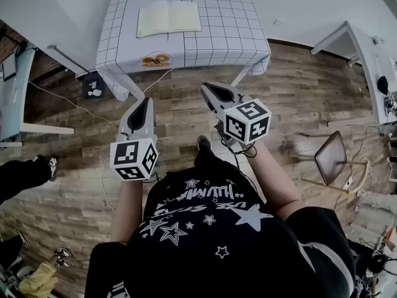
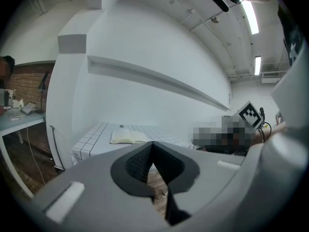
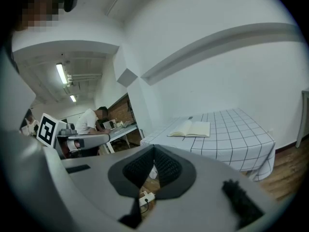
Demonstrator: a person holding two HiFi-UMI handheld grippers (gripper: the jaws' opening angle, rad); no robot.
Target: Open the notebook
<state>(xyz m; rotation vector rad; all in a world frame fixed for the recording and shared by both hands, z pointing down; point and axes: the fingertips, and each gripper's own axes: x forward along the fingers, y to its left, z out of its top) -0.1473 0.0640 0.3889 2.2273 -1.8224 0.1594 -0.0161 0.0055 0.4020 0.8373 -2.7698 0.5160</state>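
Note:
The notebook (image 1: 169, 17) lies open, pages up, on the table with the white checked cloth (image 1: 229, 39); it also shows in the left gripper view as the notebook (image 2: 128, 137) and in the right gripper view as the notebook (image 3: 191, 128). Both grippers hang over the wooden floor, well short of the table. My left gripper (image 1: 144, 103) is shut with nothing in it. My right gripper (image 1: 208, 90) is shut too, jaws touching and nothing between them.
A dark chair (image 1: 332, 157) stands on the floor at the right. A white table edge (image 1: 353, 39) sits at the far right, another desk (image 1: 15, 85) at the left. A cable (image 1: 74, 104) runs across the floor. Someone's shoe (image 1: 53, 163) shows at the left.

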